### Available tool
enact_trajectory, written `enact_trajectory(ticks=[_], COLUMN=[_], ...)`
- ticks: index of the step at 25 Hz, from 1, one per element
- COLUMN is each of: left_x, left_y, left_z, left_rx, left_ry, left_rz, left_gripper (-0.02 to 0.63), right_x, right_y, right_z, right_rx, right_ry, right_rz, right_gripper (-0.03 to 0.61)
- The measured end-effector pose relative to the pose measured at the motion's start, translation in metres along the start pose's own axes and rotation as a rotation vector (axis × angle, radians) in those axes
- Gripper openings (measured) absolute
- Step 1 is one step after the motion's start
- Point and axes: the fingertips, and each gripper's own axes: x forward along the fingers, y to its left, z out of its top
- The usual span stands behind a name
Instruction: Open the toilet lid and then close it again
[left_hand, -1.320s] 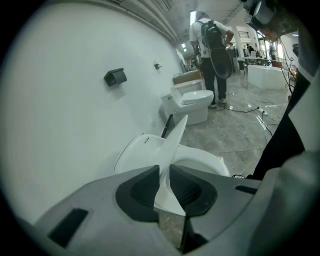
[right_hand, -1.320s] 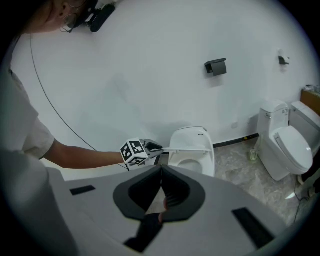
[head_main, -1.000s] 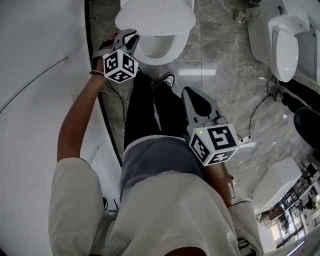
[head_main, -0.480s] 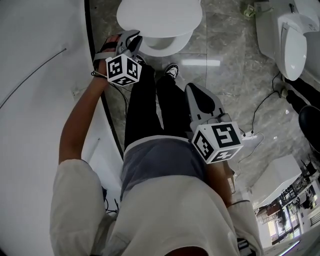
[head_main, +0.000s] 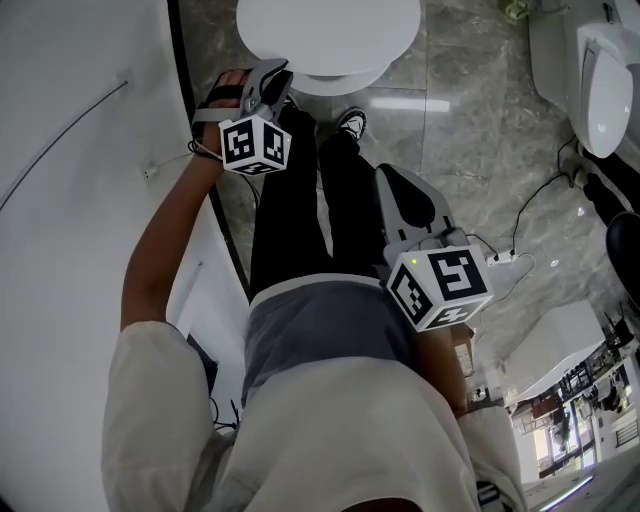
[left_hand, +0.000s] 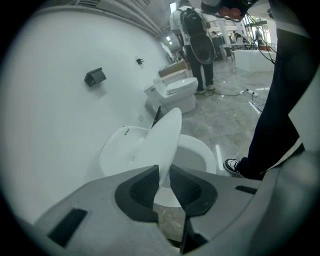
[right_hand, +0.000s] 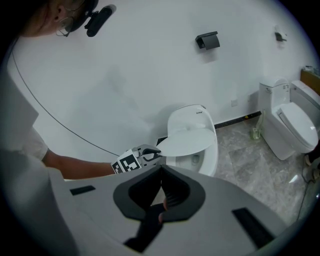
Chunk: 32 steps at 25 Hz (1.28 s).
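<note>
The toilet lid (head_main: 328, 35) stands partly raised over the white bowl (right_hand: 210, 160), and the bowl's opening shows beneath its front edge. The toilet sits against the curved white wall (right_hand: 125, 75), straight ahead of the person's black-trousered legs (head_main: 300, 200) and one shoe (head_main: 352, 122). The left gripper (head_main: 275, 80) has its jaws drawn narrow, and the dark pads (left_hand: 145, 186) clamp the lid's thin rim from both sides at the side nearer the wall. The right gripper (head_main: 388, 180) hangs well apart from the toilet, beside the person's leg. Its jaws are pressed together with nothing between them. The floor (head_main: 470, 130) is grey marbled tile with a cable (head_main: 530, 215) trailing across it. Another white toilet (right_hand: 292, 125) stands further along the wall, and a small black fitting (right_hand: 207, 40) is mounted high above.
</note>
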Motion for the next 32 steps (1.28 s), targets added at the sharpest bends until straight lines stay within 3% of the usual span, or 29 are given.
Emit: enact_trajectory(ticks=[14, 32], left_x=[0.026, 0.061], left_y=[-0.053, -0.108], left_z=[-0.024, -0.053], left_rx=[0.087, 0.105], left_ry=[0.03, 0.072], left_rz=[-0.021, -0.06], left_gripper=[0.058, 0.071], right_x=[0.019, 0.042], right_y=[-0.027, -0.038], right_z=[-0.032, -0.067], right_rx=[0.083, 0.135], right_ry=[0.039, 0.103], right_rz=[-0.007, -0.017], right_gripper=[0.011, 0.011])
